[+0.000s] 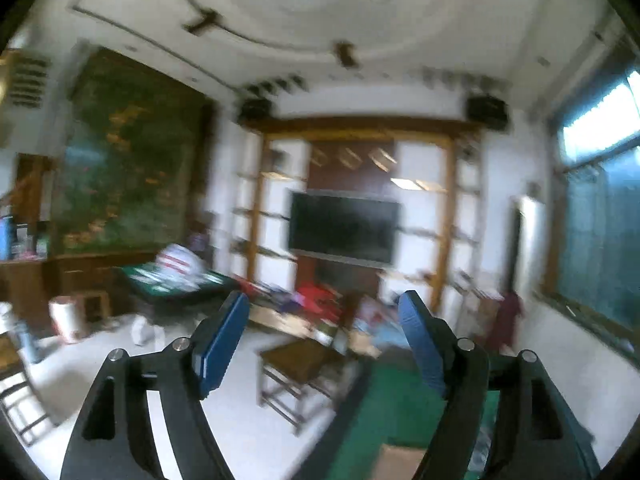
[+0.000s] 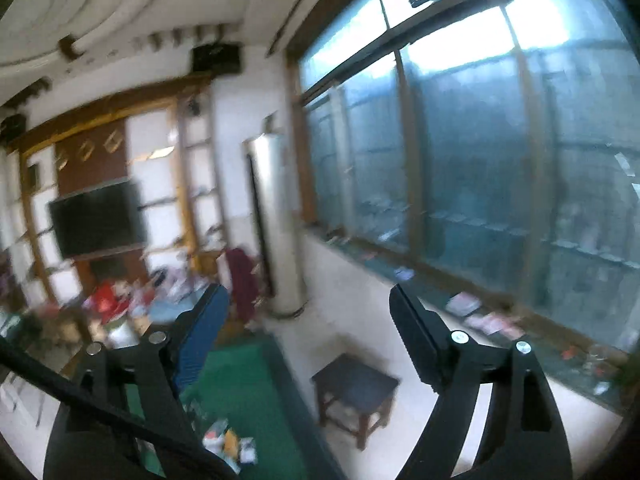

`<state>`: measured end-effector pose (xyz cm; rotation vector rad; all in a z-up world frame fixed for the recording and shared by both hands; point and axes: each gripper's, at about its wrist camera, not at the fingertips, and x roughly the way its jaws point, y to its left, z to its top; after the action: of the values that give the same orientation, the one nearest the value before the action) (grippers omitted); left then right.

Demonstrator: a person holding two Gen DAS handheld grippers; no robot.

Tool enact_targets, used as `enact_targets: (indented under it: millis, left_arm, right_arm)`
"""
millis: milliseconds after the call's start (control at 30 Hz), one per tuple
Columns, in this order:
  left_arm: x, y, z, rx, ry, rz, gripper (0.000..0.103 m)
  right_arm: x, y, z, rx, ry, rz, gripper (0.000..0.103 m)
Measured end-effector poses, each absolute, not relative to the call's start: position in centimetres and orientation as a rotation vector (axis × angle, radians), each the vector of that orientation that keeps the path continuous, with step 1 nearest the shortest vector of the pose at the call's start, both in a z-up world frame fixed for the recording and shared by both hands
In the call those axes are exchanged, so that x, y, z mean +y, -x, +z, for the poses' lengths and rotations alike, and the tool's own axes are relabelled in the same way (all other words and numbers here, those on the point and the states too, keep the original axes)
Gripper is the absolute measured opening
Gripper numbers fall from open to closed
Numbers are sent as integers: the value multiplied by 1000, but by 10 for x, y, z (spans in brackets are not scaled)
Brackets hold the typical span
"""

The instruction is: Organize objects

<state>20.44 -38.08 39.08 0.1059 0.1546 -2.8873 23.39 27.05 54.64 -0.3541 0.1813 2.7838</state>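
Left wrist view: my left gripper [image 1: 324,312] points level across the room, jaws spread with nothing between them, aimed at the television [image 1: 344,228]. Below it lies the green table [image 1: 392,412], a wooden chair [image 1: 300,364] just beside its edge. My right gripper [image 2: 308,304] is spread and empty too, above that table [image 2: 240,376], where small blurred items [image 2: 230,444] lie; a dark stool [image 2: 356,384] stands beside it.
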Motion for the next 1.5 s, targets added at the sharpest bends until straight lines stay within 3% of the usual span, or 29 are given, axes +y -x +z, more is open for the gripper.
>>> enact_targets:
  millis: [233,333,400,500,567,667,867,1067,1133,1167,1200,1267,1500]
  left_arm:
    - [-228,-103,259,150,-551,-3273,72]
    - [-153,-67,191,18,-755,-3389,72]
    - [-102,-53,151,-184,-900,-3407,72]
    - [-22,-40,87,-695,-1067,-3369,72]
    - [15,-37,55,-995,-1135,-3309,65]
    - [28,-27,32,-1161,-1253,-3255,65]
    - [6,20,39,-1066,-1421,-3215,65]
    - [20,33,24,-1077,-1637,-3174,65]
    - [25,24,23,-1155,-1587,-3176,64]
    - [24,21,25,-1136,-1620,-3185,61]
    - [23,20,26,-1083,-1713,-3194,36]
    - [18,14,28,-919,-1907,-3211,16]
    - [8,-29,43,-818,-1913,-3260,12]
  right_arm:
    - [234,-131,334,244,1010,2957,83]
    - [219,-107,264,237,1166,3007,83]
    - [211,-92,221,267,1243,3032,83]
    - [207,-70,172,319,1373,3020,83]
    - [211,-59,149,354,1442,2989,83]
    - [217,-45,128,384,1507,2952,83]
    - [215,-34,109,411,1587,2921,83]
    - [203,-22,92,495,1669,2929,83]
    - [200,-20,91,521,1679,2932,83]
    - [198,-19,90,529,1682,2934,83]
    - [196,-17,89,532,1684,2938,83]
    - [191,-15,87,530,1700,2944,83]
    - [174,-12,83,512,1759,2961,83]
